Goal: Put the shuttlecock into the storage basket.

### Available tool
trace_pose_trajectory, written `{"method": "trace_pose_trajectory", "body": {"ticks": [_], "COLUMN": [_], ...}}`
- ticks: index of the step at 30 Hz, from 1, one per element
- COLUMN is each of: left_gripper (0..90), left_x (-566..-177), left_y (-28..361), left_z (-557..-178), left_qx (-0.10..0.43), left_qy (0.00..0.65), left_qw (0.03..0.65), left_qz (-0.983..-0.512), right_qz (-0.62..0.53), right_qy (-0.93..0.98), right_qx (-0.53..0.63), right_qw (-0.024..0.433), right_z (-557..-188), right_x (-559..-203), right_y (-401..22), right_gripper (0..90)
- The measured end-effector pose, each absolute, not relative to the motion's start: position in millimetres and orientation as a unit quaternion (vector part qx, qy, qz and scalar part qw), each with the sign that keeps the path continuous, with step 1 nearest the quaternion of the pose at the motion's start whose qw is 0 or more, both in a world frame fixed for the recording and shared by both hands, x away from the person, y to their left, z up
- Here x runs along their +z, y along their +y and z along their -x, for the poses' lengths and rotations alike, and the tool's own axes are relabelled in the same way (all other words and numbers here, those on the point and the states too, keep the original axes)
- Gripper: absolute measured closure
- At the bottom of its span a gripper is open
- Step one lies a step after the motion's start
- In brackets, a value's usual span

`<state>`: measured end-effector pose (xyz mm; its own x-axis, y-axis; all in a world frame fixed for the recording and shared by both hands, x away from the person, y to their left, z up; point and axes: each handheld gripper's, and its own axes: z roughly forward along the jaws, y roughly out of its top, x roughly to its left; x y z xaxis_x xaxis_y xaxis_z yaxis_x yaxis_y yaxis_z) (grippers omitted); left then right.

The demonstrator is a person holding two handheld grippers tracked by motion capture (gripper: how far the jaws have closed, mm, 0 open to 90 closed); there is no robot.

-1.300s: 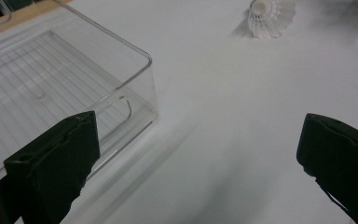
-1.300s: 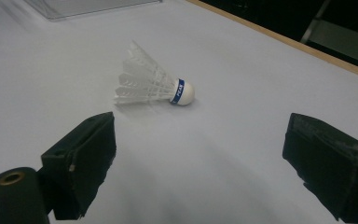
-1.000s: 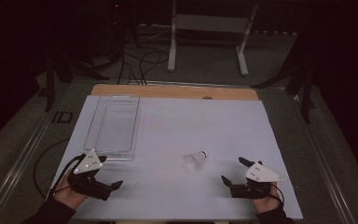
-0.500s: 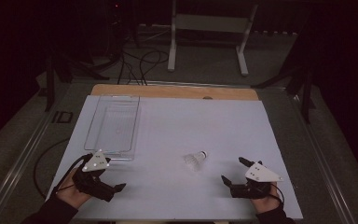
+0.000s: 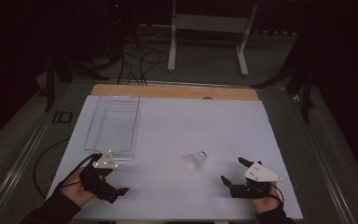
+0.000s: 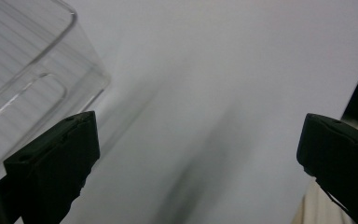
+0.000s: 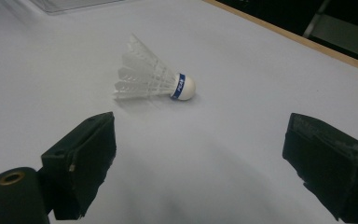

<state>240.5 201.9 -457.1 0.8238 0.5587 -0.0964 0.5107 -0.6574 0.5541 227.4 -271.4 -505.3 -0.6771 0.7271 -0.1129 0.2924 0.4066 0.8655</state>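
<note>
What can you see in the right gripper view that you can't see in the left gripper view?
The right gripper view has the white shuttlecock lying on its side, with a blue band by its cork, and the table's wooden edge. The left gripper view has the corner of the clear plastic bin beside one black jaw. Both views show wide-open black jaws over the white table sheet.

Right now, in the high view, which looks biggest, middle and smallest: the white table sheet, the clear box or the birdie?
1. White table sheet, by far the largest.
2. Clear box, middle-sized; it lies farther from the camera and still looks bigger than the birdie.
3. Birdie, smallest.
</note>
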Motion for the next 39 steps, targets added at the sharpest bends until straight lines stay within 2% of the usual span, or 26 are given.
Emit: {"method": "trace_pose_trajectory", "body": {"ticks": [19, 39], "left_gripper": [0.0, 0.0], "left_x": [-451.2, -440.9], "left_y": [179.5, 159.1], "left_z": [-249.8, -258.2], "left_qx": [0.014, -0.008], "left_qy": [0.283, 0.259], "left_qw": [0.245, 0.223], "left_qz": [-0.927, -0.940], "right_qz": [-0.317, -0.317], "right_qy": [0.805, 0.805], "right_qx": [0.440, 0.441], "right_qw": [0.242, 0.239], "right_z": [-228.1, -228.2], "right_x": [-506.5, -506.6], "right_y": [-270.7, -270.8], "right_gripper": [9.7, 9.7]}}
